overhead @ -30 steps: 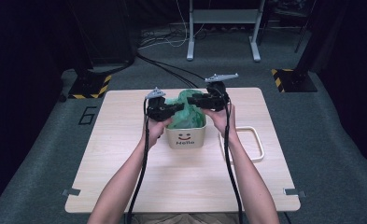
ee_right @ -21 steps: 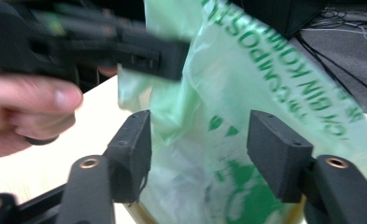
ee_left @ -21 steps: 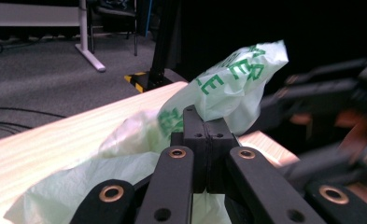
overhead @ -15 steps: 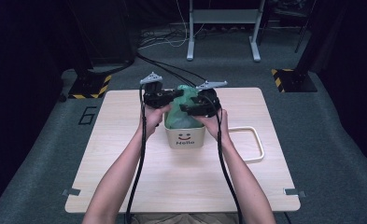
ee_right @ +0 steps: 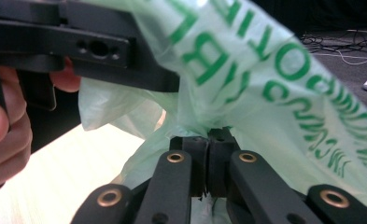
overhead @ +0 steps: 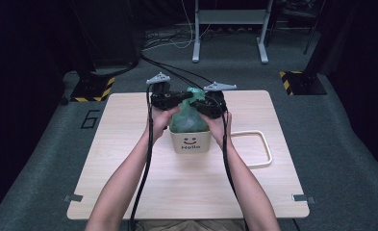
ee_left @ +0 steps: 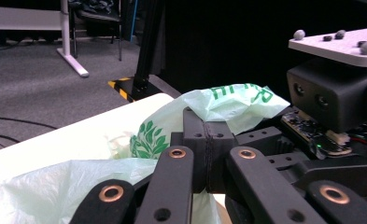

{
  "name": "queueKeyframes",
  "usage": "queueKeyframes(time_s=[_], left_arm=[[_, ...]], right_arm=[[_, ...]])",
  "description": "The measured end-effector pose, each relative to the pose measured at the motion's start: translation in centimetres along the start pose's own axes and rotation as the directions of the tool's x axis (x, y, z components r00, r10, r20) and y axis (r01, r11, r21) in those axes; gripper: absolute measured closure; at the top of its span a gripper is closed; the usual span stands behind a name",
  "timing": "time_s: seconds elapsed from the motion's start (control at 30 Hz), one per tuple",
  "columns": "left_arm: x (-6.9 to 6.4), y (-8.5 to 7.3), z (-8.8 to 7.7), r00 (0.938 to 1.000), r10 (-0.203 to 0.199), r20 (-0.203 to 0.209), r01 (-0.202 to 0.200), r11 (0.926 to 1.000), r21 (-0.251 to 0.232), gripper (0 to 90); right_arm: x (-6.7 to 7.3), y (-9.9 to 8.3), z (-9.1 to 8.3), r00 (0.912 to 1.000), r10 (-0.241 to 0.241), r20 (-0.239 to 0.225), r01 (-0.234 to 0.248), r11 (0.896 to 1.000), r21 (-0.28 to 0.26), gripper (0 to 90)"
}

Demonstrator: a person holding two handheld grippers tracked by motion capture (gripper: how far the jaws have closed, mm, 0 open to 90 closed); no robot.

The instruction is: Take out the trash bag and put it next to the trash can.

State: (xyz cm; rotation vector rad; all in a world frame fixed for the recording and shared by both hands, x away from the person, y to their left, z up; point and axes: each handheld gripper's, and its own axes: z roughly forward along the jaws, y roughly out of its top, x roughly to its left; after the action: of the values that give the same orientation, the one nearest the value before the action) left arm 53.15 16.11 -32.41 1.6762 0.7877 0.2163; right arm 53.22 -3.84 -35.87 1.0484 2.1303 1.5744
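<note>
Both grippers, left gripper (overhead: 179,99) and right gripper (overhead: 202,103), are pinching the green plastic bag (overhead: 189,115) gathered above the white Hello bin (overhead: 190,142) at mid-table, probably tying it, so both pinches should be pulling apart evenly without tearing the film.

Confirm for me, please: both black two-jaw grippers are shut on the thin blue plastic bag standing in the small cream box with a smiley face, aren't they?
Not quite: the bag is green, not blue. The high view shows the thin green plastic bag in the small cream box, and the left gripper and the right gripper are each shut on its film.
</note>
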Motion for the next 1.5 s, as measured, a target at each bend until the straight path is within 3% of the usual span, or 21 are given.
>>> queueKeyframes(time_s=[0.1,0.27,0.33,0.53,0.67,0.83,0.93,1.1,1.2,1.3,1.5], left_arm=[[0.3,-0.1,-0.3,1.0000,-0.006,-0.004,0.006,1.0000,0.004,83.3],[1.1,-0.9,-1.6,0.9987,-0.044,-0.027,0.044,0.9990,-0.008,51.5],[1.7,-1.4,-2.3,0.9976,-0.061,-0.034,0.060,0.9981,-0.014,44.5],[2.4,-3.2,-4.8,0.9962,-0.052,-0.070,0.052,0.9986,-0.002,34.6],[2.5,-5.0,-5.5,0.9956,-0.025,-0.090,0.028,0.9992,0.029,32.9],[3.4,-6.6,-4.6,0.9956,-0.050,-0.080,0.054,0.9972,0.052,31.3],[3.4,-6.8,-3.6,0.9964,-0.043,-0.073,0.046,0.9979,0.045,31.7],[3.2,-6.8,-2.2,0.9984,0.003,-0.056,-0.002,0.9995,0.031,32.1],[3.4,-6.9,-1.8,0.9990,0.016,-0.042,-0.016,0.9997,0.016,32.6],[3.4,-7.2,-1.4,0.9992,0.014,-0.039,-0.013,0.9998,0.017,39.1],[3.5,-7.5,-1.2,0.9994,0.033,-0.014,-0.033,0.9994,0.012,60.2]], right_arm=[[0.2,0.1,-0.1,0.9999,-0.012,0.001,0.012,1.000,0.017,89.9],[0.3,0.1,-0.4,0.9998,-0.019,0.007,0.019,0.999,0.026,90.0],[0.2,0.1,-0.6,0.9997,-0.020,0.013,0.020,0.999,0.030,90.0],[0.1,0.2,-1.2,0.9995,-0.013,0.030,0.012,1.000,0.023,90.0],[0.5,0.5,-1.3,0.9991,-0.030,0.031,0.030,0.999,0.020,90.0],[1.5,1.0,-1.3,0.9972,-0.071,0.023,0.070,0.997,0.022,90.0],[2.4,1.4,-1.1,0.9954,-0.095,0.013,0.095,0.995,0.021,90.0],[4.0,1.9,-0.9,0.9909,-0.135,-0.010,0.135,0.991,0.024,90.0],[4.4,1.9,-0.8,0.9890,-0.147,-0.017,0.147,0.989,0.030,90.0],[4.3,1.9,-0.7,0.9894,-0.144,-0.019,0.144,0.989,0.034,90.0],[4.3,1.6,-0.5,0.9905,-0.136,-0.020,0.137,0.990,0.042,90.0]])
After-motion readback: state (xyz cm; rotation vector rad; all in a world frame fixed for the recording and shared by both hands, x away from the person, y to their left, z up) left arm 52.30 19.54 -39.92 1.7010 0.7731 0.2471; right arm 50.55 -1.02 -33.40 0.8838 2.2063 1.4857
